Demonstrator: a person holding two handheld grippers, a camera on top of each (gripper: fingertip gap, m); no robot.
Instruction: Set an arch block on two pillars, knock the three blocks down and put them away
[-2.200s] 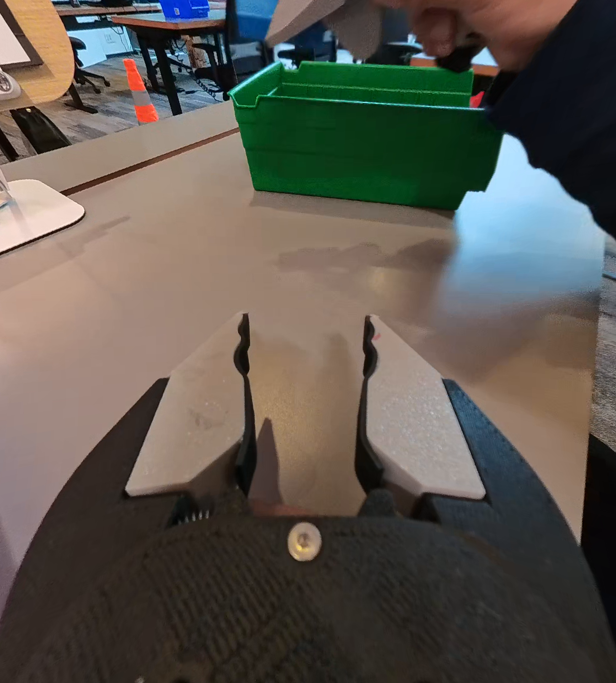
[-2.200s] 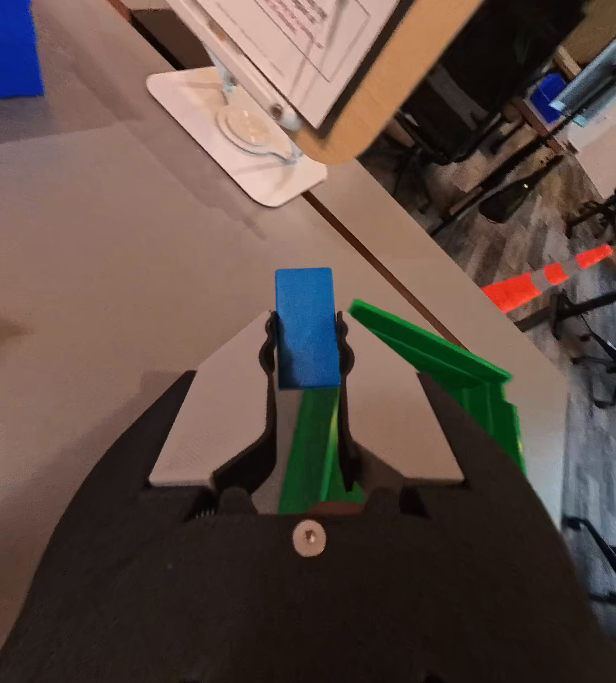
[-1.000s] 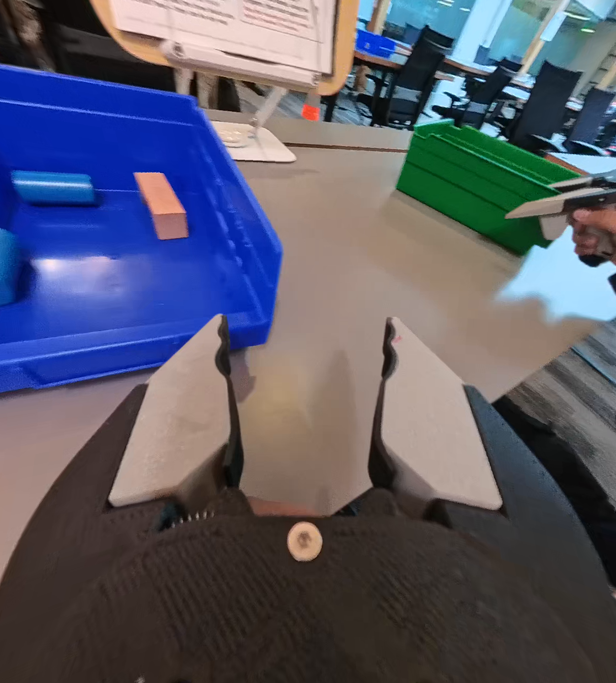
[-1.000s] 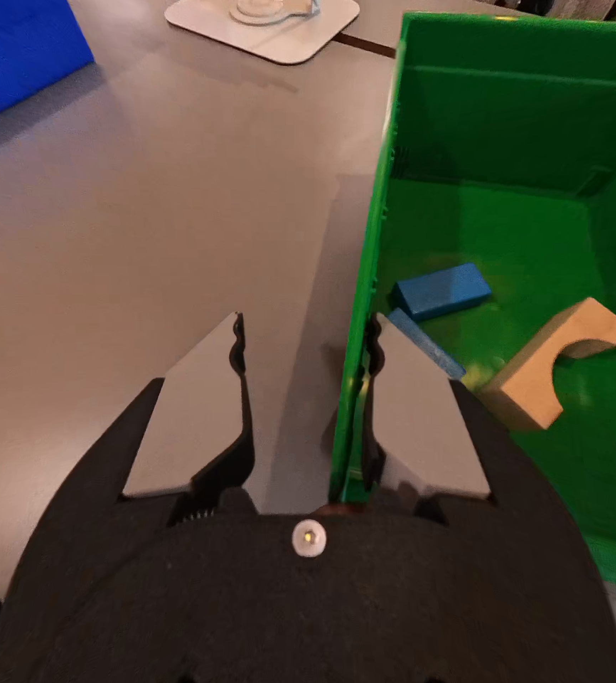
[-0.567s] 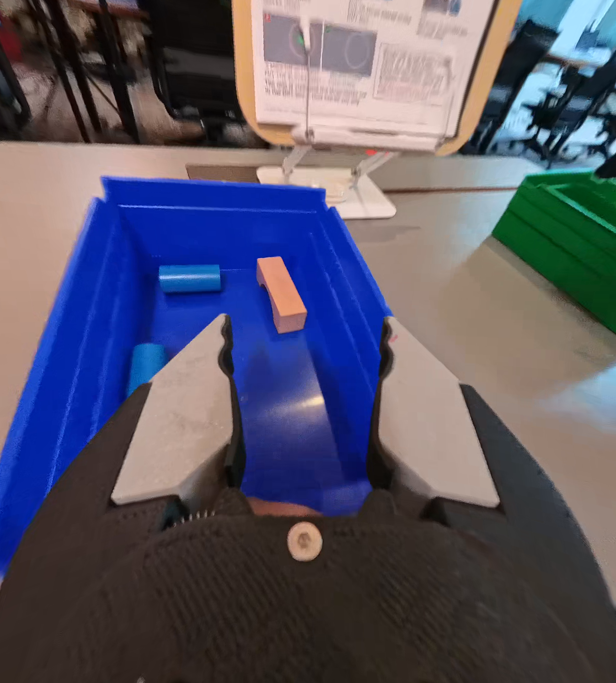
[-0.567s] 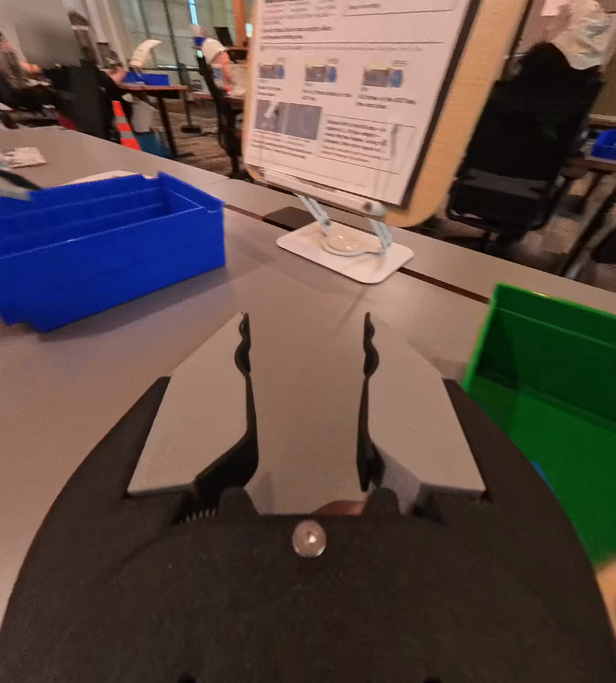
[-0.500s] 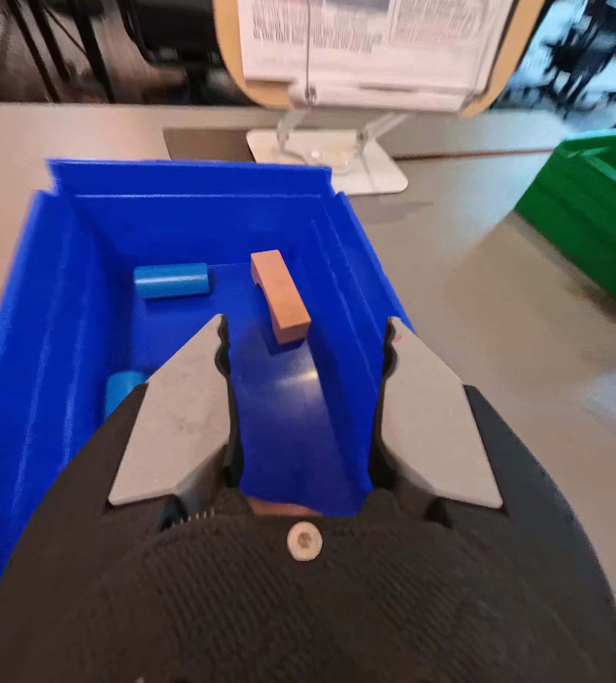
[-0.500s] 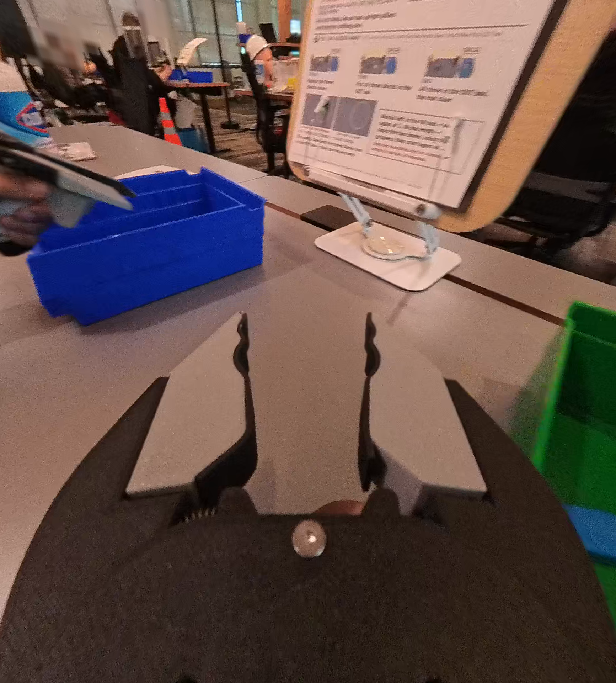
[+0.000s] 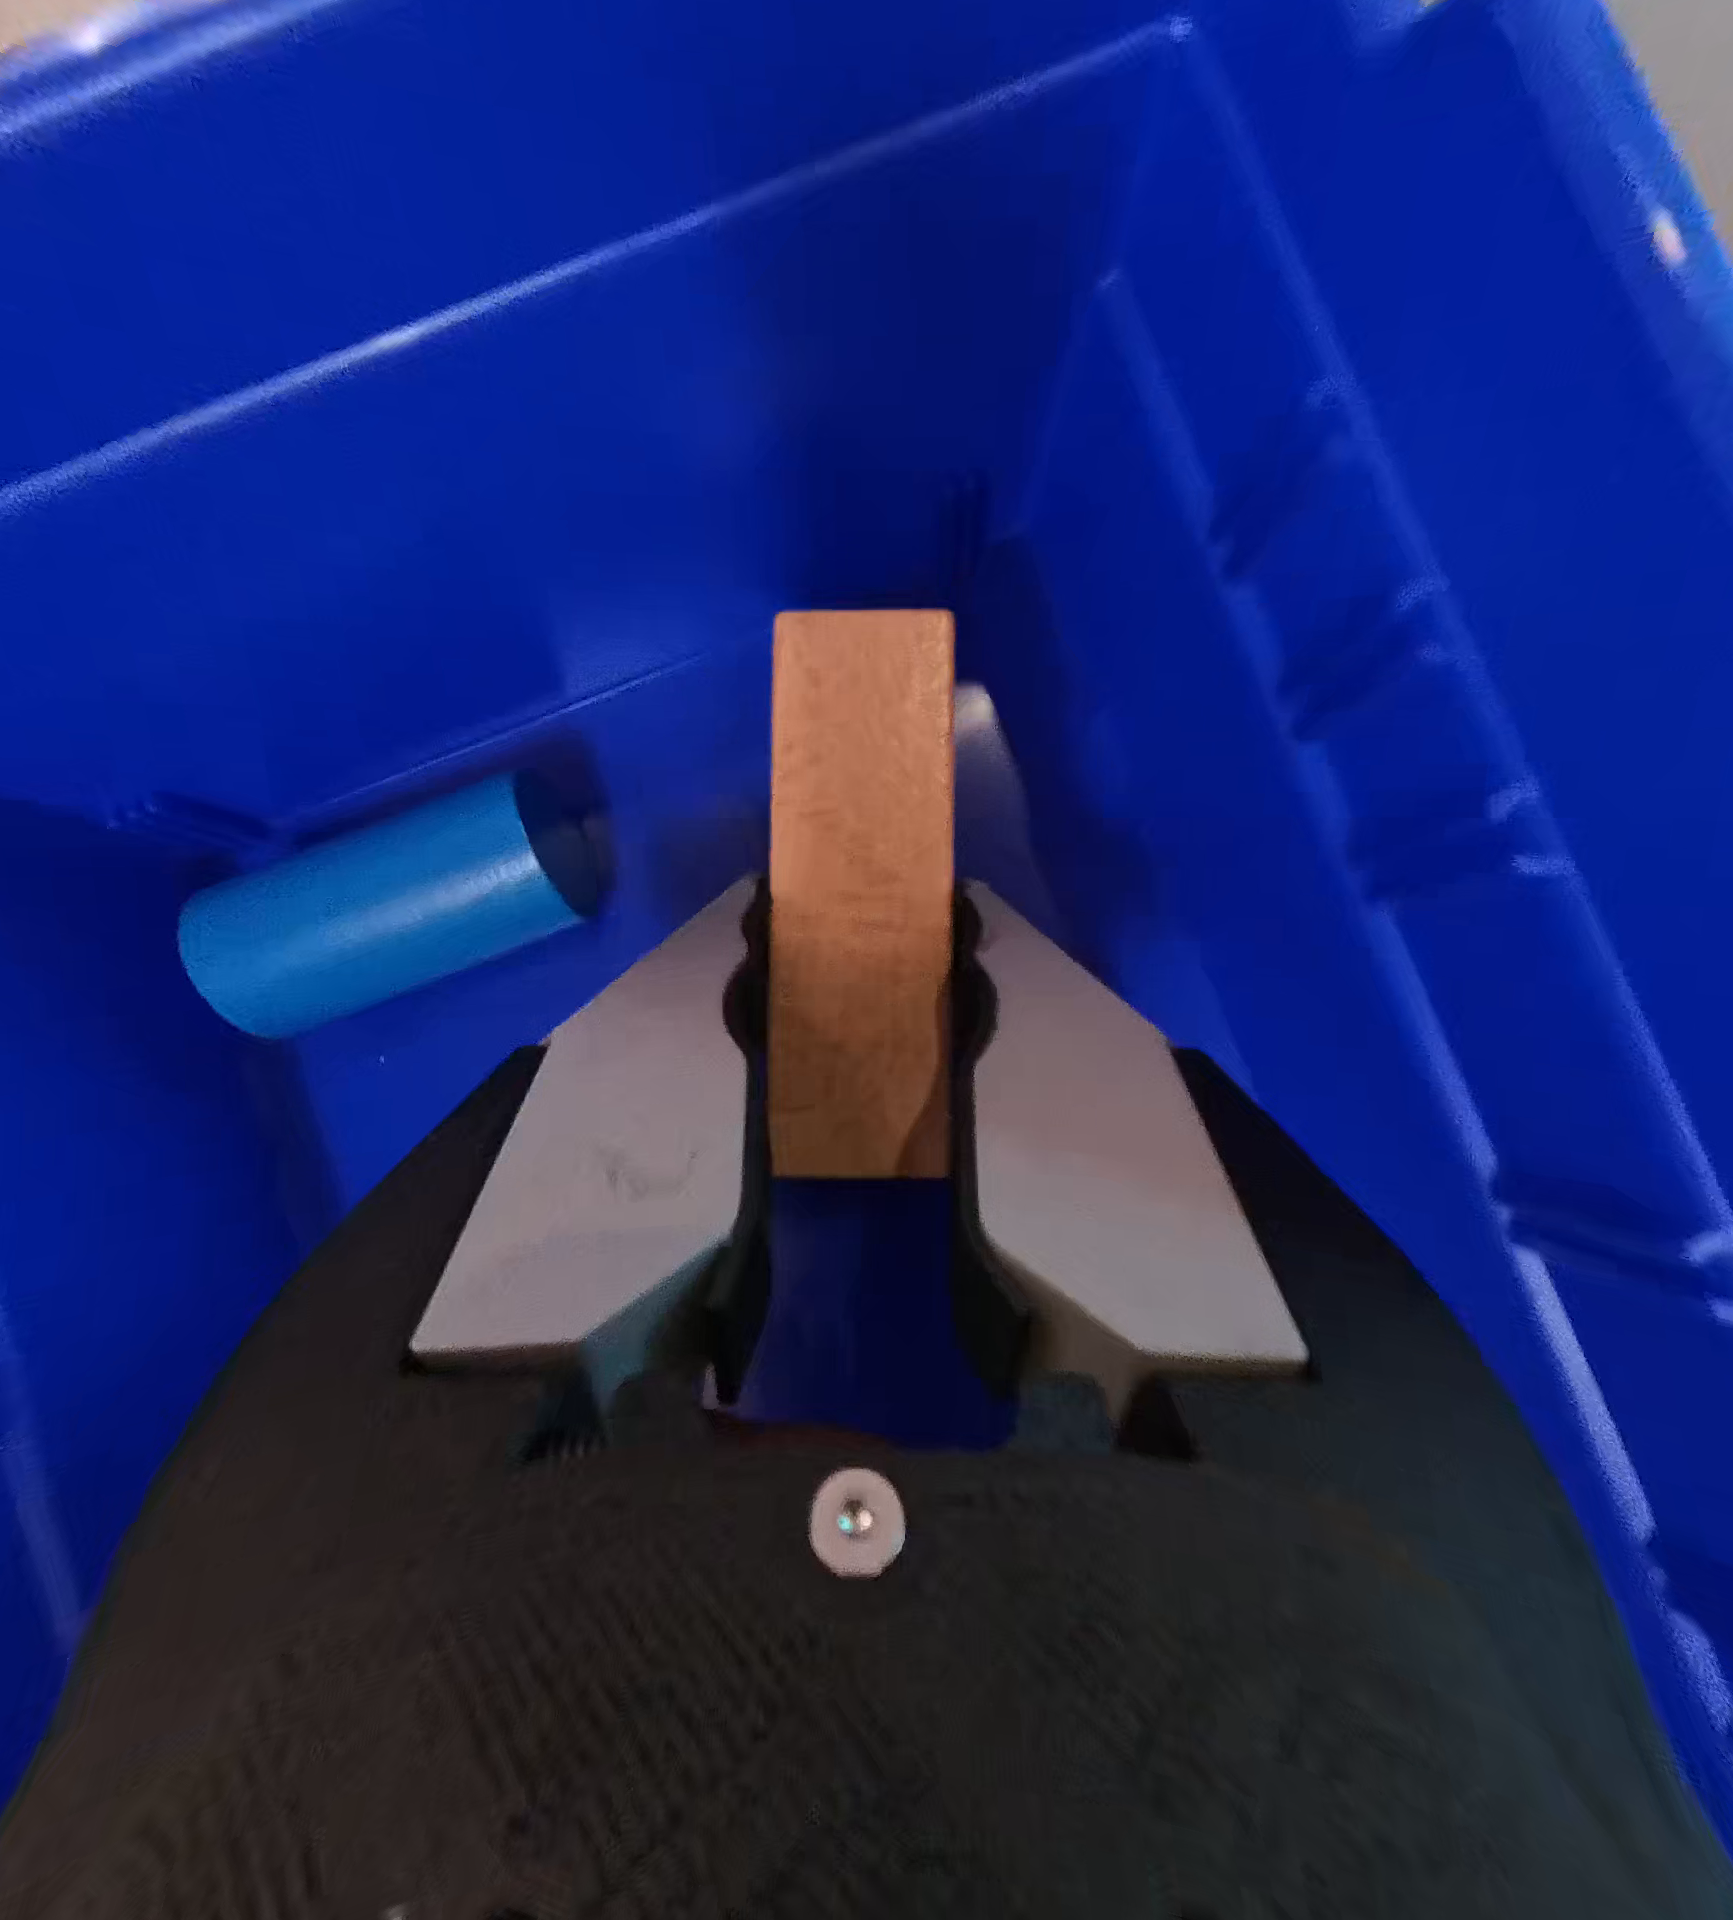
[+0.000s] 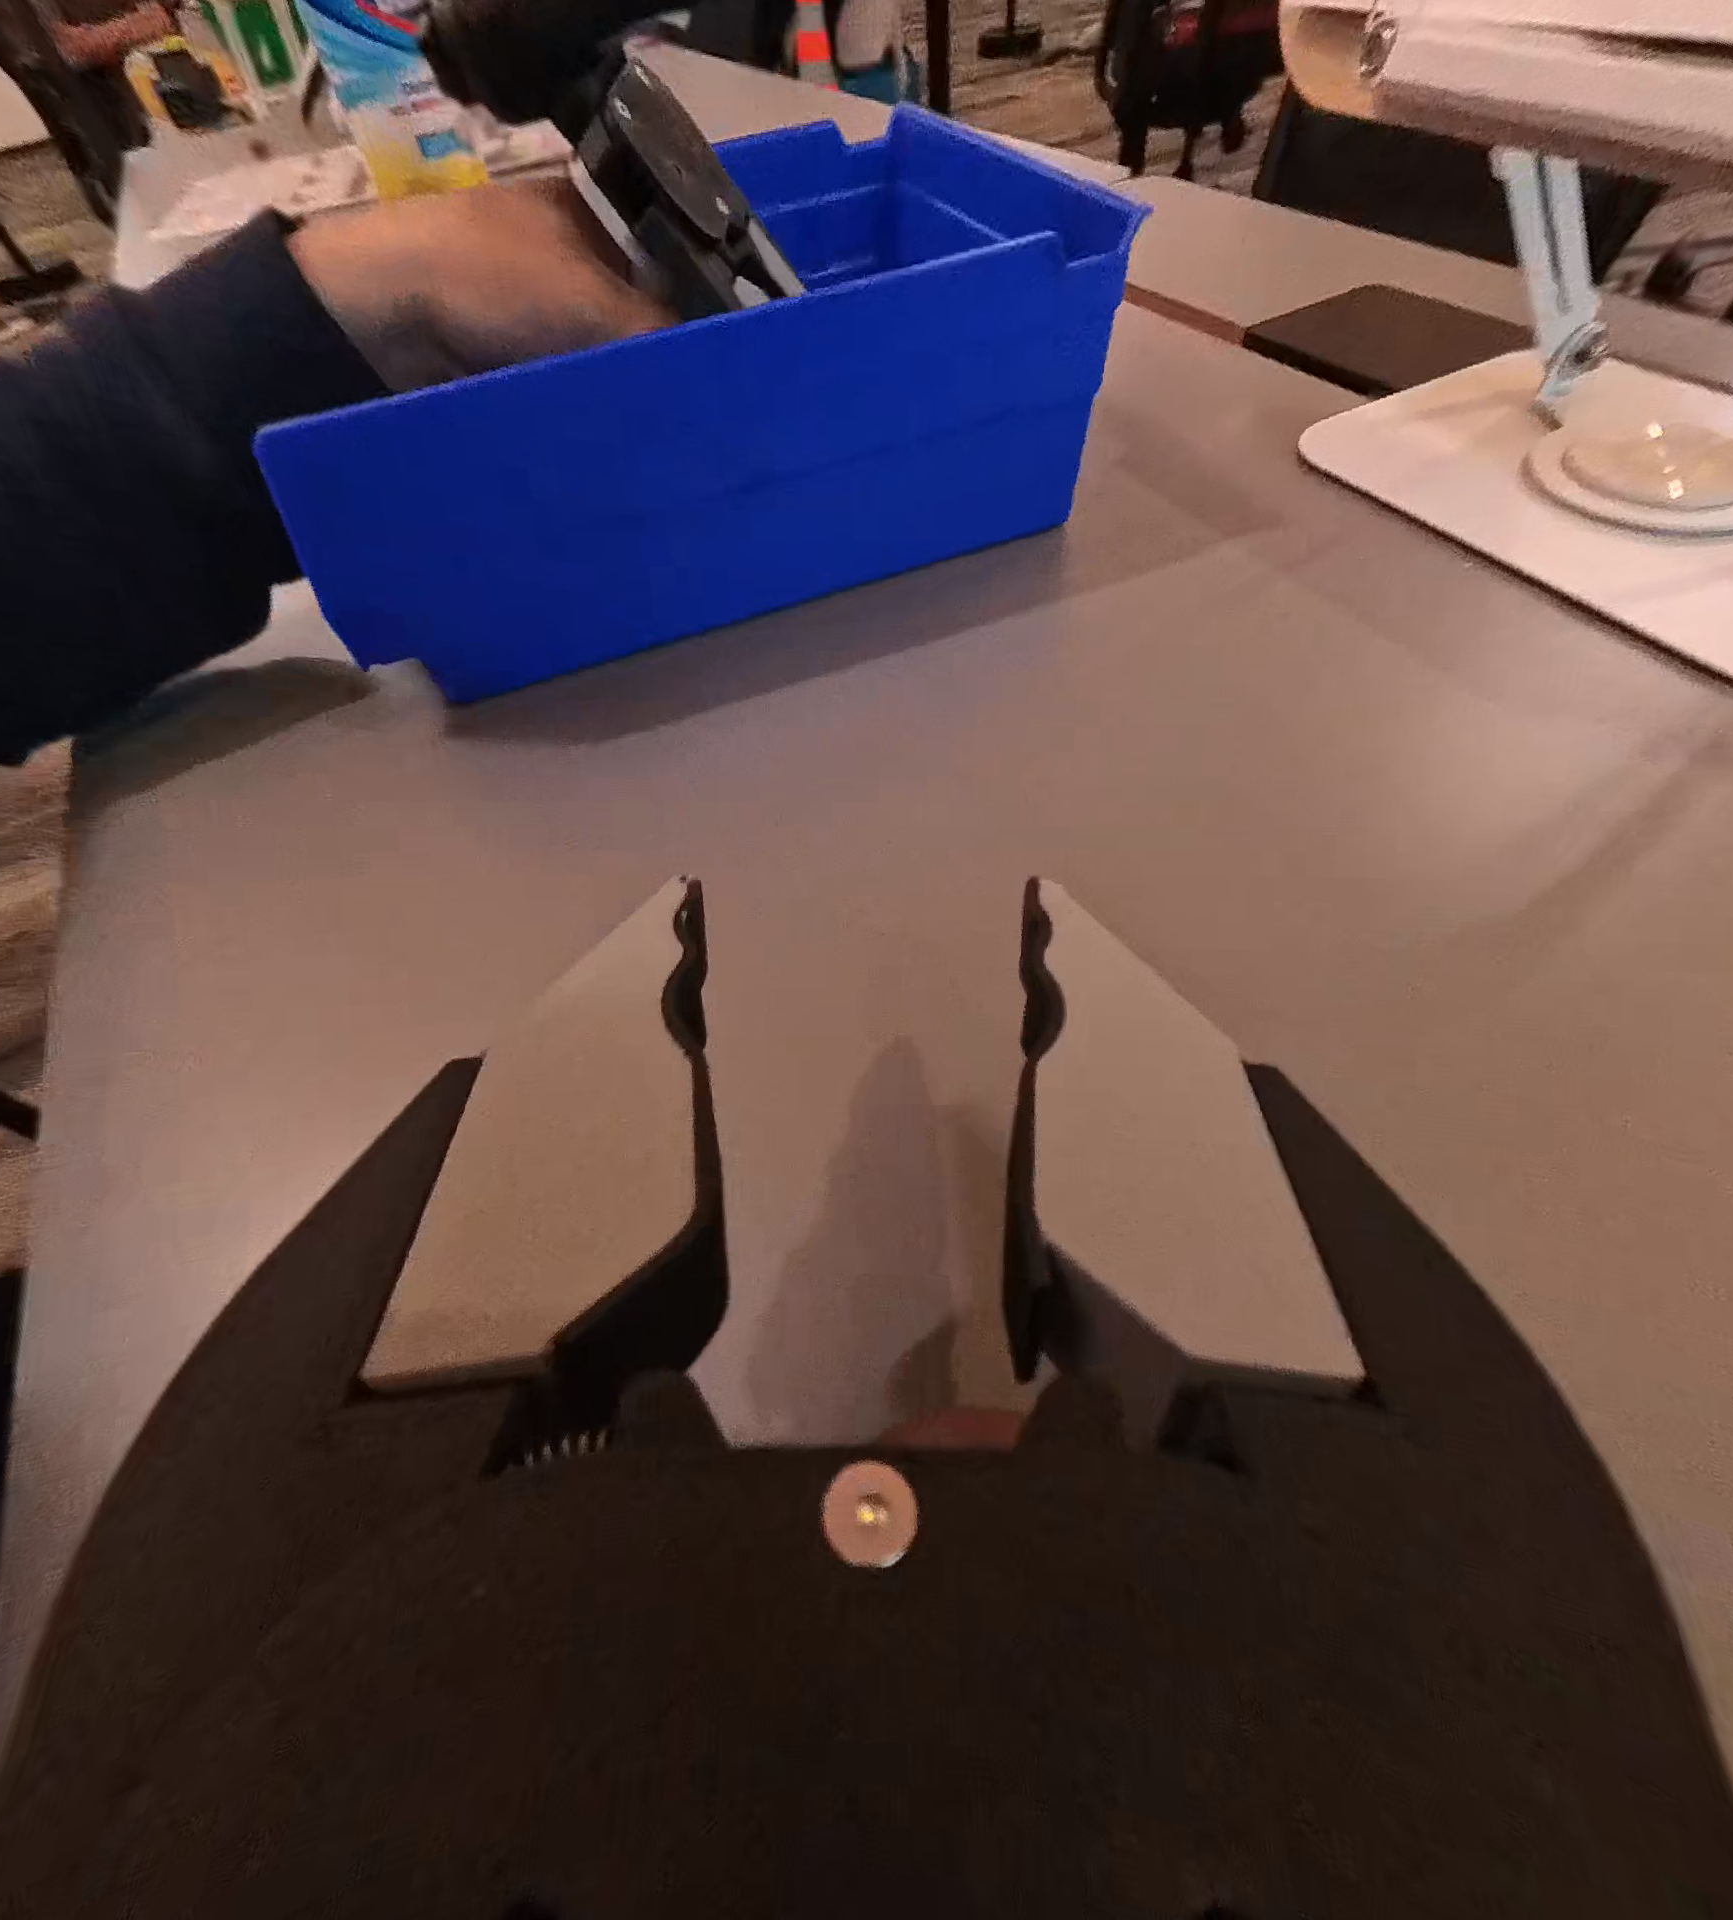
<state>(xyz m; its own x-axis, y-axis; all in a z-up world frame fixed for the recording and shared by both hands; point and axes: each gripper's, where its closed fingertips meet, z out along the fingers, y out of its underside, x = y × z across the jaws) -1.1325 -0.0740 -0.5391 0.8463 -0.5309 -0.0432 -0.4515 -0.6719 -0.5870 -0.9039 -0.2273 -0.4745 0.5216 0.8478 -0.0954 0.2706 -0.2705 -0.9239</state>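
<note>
1. Arch block (image 9: 862, 894), of plain light wood, sat inside the blue bin (image 9: 1361, 623), seen narrow face on, between the fingers of the left gripper (image 9: 860, 925).
2. Both dark pads (image 9: 746, 997) of the left gripper pressed against the block's two sides, so that gripper was clenched on the wooden block.
3. One blue cylinder block (image 9: 374, 925) lay on its side on the bin floor, to the left of the arch block and apart from it, near the far wall.
4. From the right wrist view, the left gripper (image 10: 675, 229) reached down into the blue bin (image 10: 696, 457), held by a hand (image 10: 467, 281) in a dark sleeve.
5. Away from the bin, the right gripper (image 10: 862, 914) hovered over the bare grey table (image 10: 1257, 831), its fingers spread apart with nothing between them.
6. At the right edge a white stand base (image 10: 1568, 520) rested on the table.
</note>
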